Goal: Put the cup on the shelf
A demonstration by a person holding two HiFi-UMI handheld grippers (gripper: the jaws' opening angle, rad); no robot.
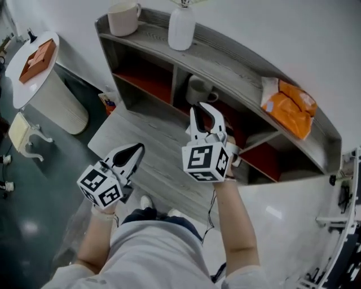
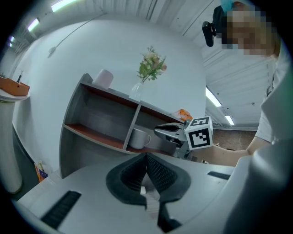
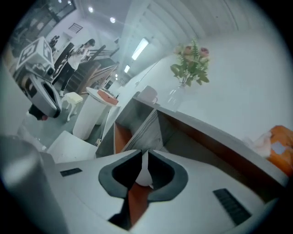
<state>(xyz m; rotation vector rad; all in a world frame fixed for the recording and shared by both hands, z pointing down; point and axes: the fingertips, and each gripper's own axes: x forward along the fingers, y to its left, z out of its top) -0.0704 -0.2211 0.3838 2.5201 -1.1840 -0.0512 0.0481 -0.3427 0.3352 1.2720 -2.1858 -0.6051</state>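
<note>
A white cup [image 1: 197,90] stands upright in the middle compartment of the grey shelf unit [image 1: 237,65], on its red board, beside the divider. My right gripper [image 1: 204,105] hangs just in front of the cup, shut, with its tips meeting and nothing held. The left gripper view shows that gripper [image 2: 158,131] a little to the right of the cup [image 2: 138,138], close to the handle but apart from it. In the right gripper view, part of the cup [image 3: 144,176] shows white behind the jaws. My left gripper [image 1: 138,148] is lower and to the left, shut and empty.
On top of the shelf stand a second cup [image 1: 123,17], a white vase with flowers [image 1: 181,27] and an orange bag [image 1: 290,107]. A low grey platform [image 1: 141,135] lies in front. At the left stand a round white stand [image 1: 36,84] and a small chair [image 1: 22,132].
</note>
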